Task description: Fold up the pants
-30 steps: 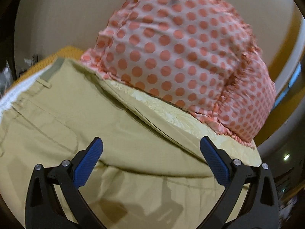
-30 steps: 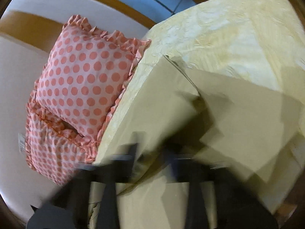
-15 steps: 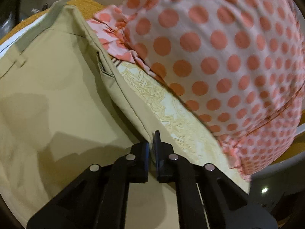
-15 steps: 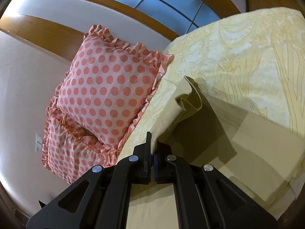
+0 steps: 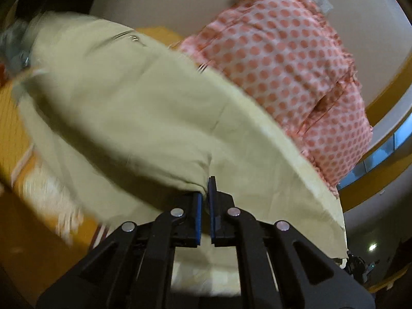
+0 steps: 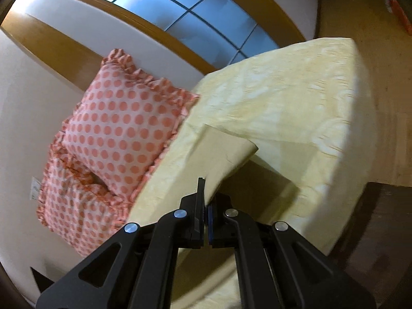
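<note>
The khaki pants (image 5: 123, 108) hang lifted in the left wrist view, blurred, spreading up and left from my left gripper (image 5: 204, 200), which is shut on a fold of their cloth. In the right wrist view my right gripper (image 6: 206, 206) is shut on another part of the pants (image 6: 226, 152), whose corner flap stands up above the cream bedspread (image 6: 283, 103). Both grips hold the cloth off the bed.
Two pink pillows with coral dots (image 6: 121, 123) lean against the wall at the head of the bed; they also show in the left wrist view (image 5: 296, 59). An orange blanket (image 5: 15, 134) lies at left. A window (image 6: 185, 13) is above, wood floor (image 6: 381, 77) at right.
Both grippers, open or blurred a second ago, closed on the pants and have lifted the cloth up off the bed. The views have pulled back and up.
</note>
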A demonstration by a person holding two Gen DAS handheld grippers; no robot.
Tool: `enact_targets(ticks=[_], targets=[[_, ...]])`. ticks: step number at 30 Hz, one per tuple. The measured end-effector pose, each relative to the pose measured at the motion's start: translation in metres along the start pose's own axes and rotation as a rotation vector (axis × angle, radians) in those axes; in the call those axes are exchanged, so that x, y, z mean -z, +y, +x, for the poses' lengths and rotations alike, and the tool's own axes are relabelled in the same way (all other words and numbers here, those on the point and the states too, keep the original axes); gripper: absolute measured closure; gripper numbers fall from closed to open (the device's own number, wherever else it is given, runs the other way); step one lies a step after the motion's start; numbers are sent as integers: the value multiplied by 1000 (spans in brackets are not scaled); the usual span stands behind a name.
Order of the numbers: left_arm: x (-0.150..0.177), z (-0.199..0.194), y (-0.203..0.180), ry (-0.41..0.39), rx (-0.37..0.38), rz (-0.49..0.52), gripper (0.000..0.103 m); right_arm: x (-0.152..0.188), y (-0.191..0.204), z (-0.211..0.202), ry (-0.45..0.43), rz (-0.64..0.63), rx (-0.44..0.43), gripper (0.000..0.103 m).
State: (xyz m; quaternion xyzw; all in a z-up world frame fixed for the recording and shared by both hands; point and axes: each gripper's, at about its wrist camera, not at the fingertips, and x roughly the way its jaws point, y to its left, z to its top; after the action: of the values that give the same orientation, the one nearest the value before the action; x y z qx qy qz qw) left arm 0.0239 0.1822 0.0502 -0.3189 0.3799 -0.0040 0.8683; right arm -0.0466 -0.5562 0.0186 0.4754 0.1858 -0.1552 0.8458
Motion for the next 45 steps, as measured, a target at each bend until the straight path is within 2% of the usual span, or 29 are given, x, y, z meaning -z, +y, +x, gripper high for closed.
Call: enact_targets(ticks=[2,3,4,5,6,7,11,12,13,15,16,18,19,21,24,27,30,33,35,36,37,38,39,40,41,42,43,44,45], targets=[[14,1,15,14,-4,-20,98,3,0,-3,-10,-52,63,96],[20,2,19,14,-2,-30,95,4,0,-5,-20,-73,97,84],[23,2,22,6,6,-34,93,4,-1,-10,-45,-92,144,53],[27,-3,24,-6,9,-35,91,4,-3,-14,-70,-97,168,39],[30,-7,24,-25,5,-31,83,4,-7,-22,-126,-103,191,32],[31,-12,25,-45,1,-25,71,4,-9,-24,-146,-110,200,33],[34,-31,25,-114,-29,-3,53,10,-14,-15,-142,-148,239,37],[34,-33,23,-131,-40,0,50,14,-11,-14,-148,-176,254,40],[34,-38,25,-152,-48,0,49,17,-10,-13,-144,-188,246,52],[34,-46,29,-176,-50,-11,46,25,-10,-11,-135,-190,208,57],[33,-49,32,-187,-50,-19,45,30,-7,-11,-133,-204,192,66],[31,-54,38,-207,-56,-32,43,39,-5,-9,-119,-224,154,74],[30,-55,40,-213,-59,-34,41,42,-5,-7,-116,-235,138,85],[27,-56,44,-218,-64,-34,39,44,-3,0,-100,-256,128,97],[24,-57,52,-223,-63,-48,32,42,13,9,-111,-332,137,98],[22,-60,61,-233,-61,-63,25,50,63,5,-99,-409,12,98],[19,-63,67,-255,-64,-71,19,83,140,3,-35,-544,-194,98],[17,-66,69,-271,-76,-82,16,147,218,12,113,-678,-425,98],[16,-67,72,-275,-82,-88,14,204,259,20,259,-758,-562,98],[15,-67,73,-275,-88,-95,13,231,273,24,327,-789,-608,98],[16,-68,74,-278,-92,-100,13,272,288,32,433,-848,-644,98],[15,-68,77,-283,-95,-111,12,295,295,37,496,-893,-647,97],[14,-68,79,-283,-95,-118,10,326,301,41,581,-964,-635,94],[13,-68,82,-280,-99,-127,9,358,304,44,683,-1047,-607,85],[12,-68,85,-278,-102,-141,9,375,303,45,744,-1090,-582,79],[9,-68,90,-276,-99,-162,9,386,300,43,784,-1112,-571,58],[8,-68,94,-276,-98,-176,9,389,295,37,790,-1110,-584,32],[6,-67,99,-275,-98,-196,9,384,292,32,770,-1092,-603,21],[2,-67,104,-279,-88,-218,9,375,289,27,742,-1065,-626,15]])
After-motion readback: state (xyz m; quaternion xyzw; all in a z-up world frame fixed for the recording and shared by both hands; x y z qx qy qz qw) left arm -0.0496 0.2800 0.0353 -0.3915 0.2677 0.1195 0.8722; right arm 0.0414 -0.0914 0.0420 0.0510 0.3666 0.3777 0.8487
